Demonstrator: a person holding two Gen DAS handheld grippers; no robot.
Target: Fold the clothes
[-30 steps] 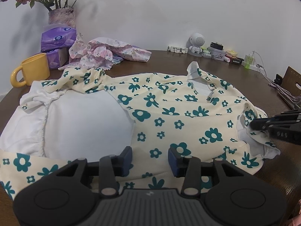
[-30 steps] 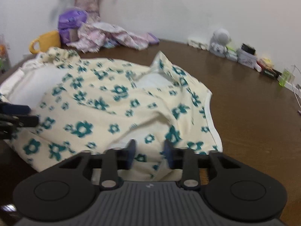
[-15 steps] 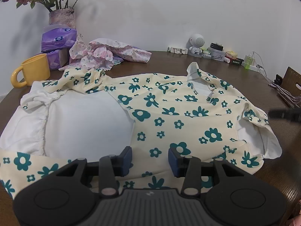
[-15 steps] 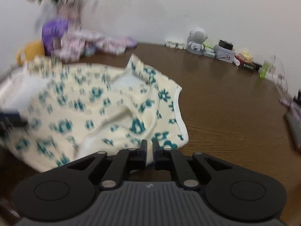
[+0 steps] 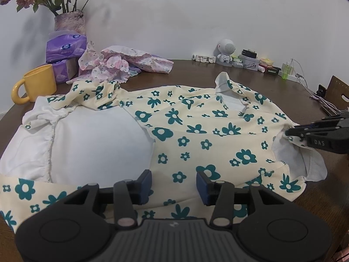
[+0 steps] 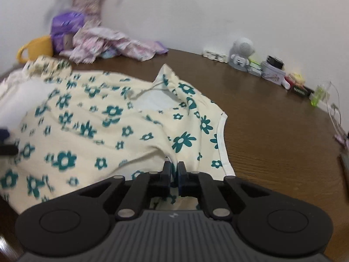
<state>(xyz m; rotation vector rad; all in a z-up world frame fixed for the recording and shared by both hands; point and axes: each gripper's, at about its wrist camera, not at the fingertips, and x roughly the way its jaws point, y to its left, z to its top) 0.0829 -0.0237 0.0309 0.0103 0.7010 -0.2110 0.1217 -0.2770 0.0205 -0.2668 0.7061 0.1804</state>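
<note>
Garment: cream floral dress (image 5: 196, 135) lies spread on my brown desk (image 6: 272, 131), white lining exposed at left | Left hand-held gripper (image 5: 173, 180): jaws apart, poised over near hem, holding nothing | Right hand-held gripper (image 6: 173, 170): pinched on dress's right edge fabric | Background: yellow mug (image 5: 37, 83), pink garment (image 5: 122, 65) behind.

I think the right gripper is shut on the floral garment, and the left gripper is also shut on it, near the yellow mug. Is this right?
Not quite. The right gripper is shut on the floral garment, but the left gripper is open, its jaws apart above the cloth, as the left wrist view shows. The yellow mug stands at the table's far left.
</note>
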